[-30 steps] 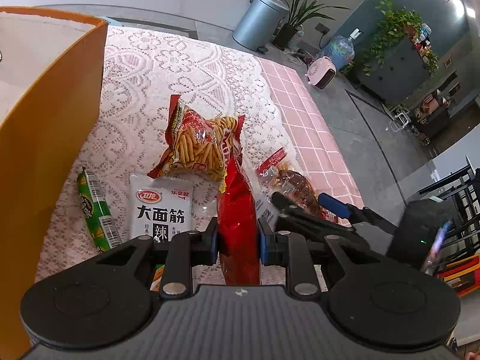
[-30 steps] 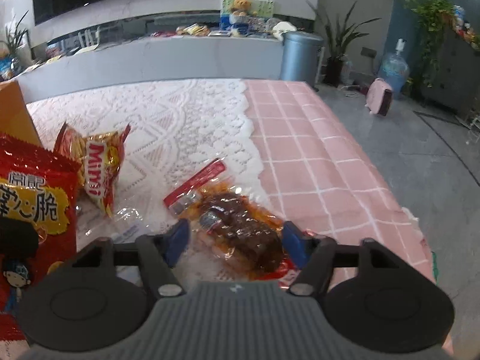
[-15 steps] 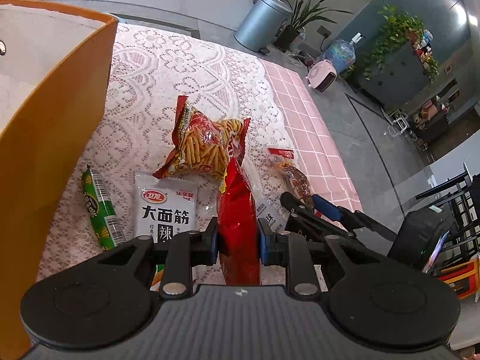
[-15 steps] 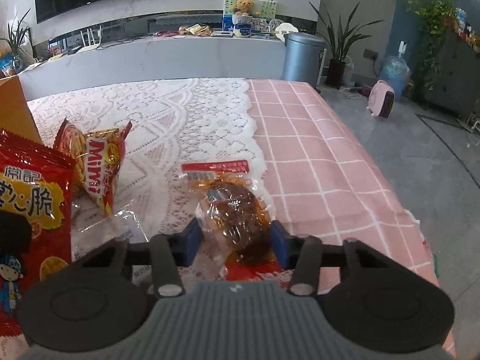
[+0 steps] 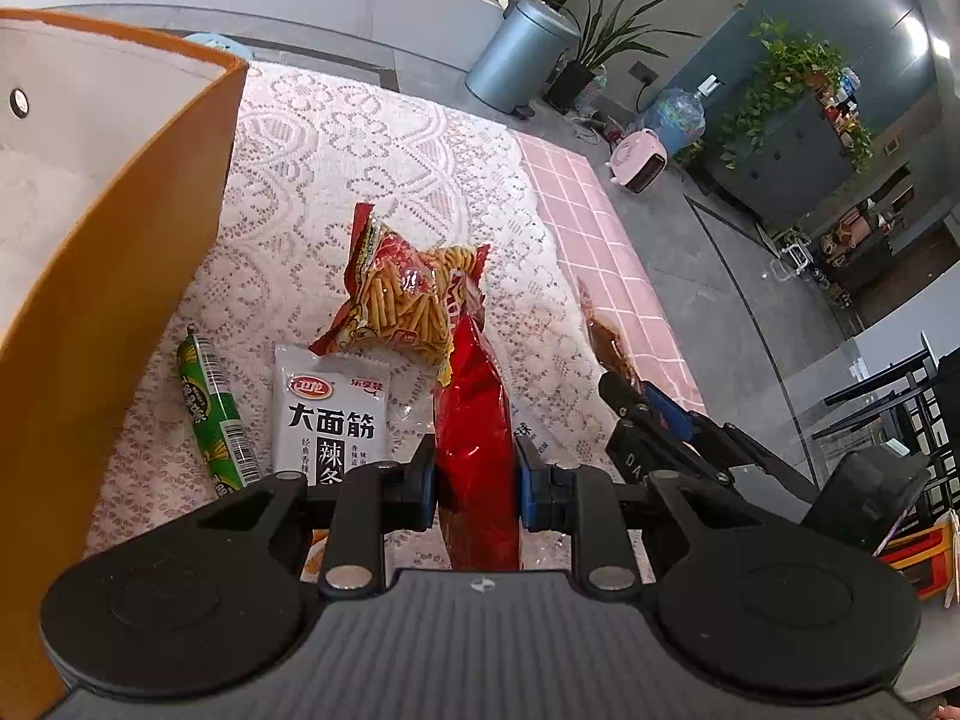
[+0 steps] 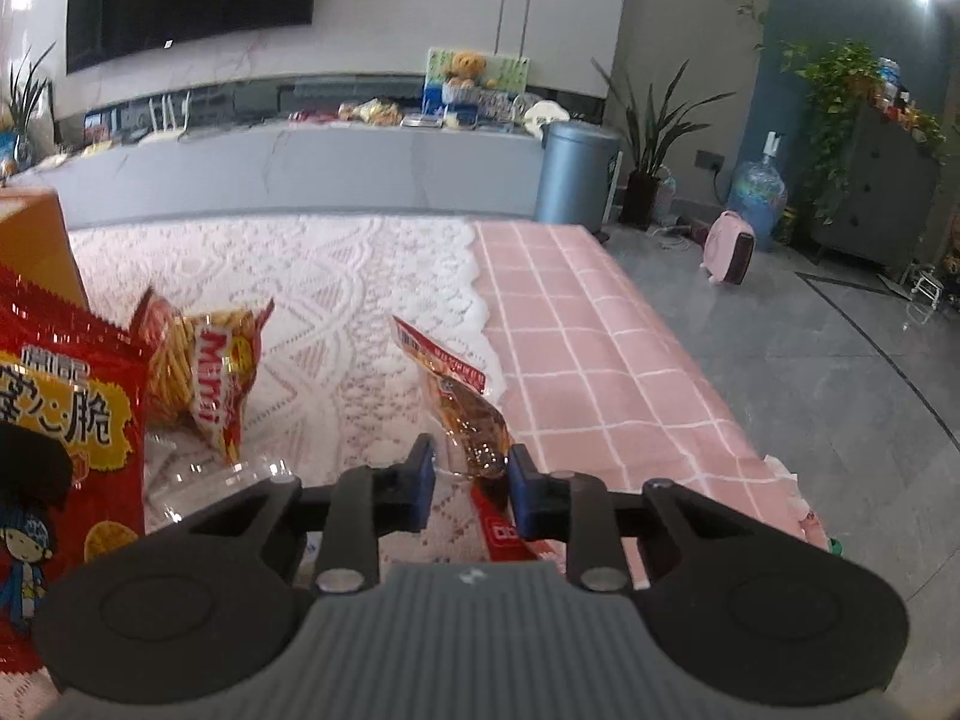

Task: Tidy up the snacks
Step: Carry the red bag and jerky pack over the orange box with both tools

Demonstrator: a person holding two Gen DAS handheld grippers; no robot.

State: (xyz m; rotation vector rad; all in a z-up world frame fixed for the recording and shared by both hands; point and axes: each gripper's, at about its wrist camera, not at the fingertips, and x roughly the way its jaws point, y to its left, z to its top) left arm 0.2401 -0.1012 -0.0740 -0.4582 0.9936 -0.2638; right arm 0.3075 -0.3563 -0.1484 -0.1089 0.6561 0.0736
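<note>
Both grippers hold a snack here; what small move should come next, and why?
Probably carry the red bag left over the orange box: the left gripper is shut on it, raised beside the open box. The right gripper grips the meat pouch.

Worktop (image 5: 576,192) has pink cloth w/ white grid on right, white lace overlay on left; box (image 5: 120,276) at far left is orange outside, pale inside. Red foil bag (image 5: 477,420), yellow-red stick-snack bag (image 5: 408,294) w/ white "Mimi" lettering, white pouch (image 5: 330,408) w/ black characters and red logo, green sausage stick (image 5: 210,408) w/ yellow print. Clear brown meat pack (image 6: 471,414) w/ red header strip; both claws black w/ blue pads (image 5: 528,480).
</note>
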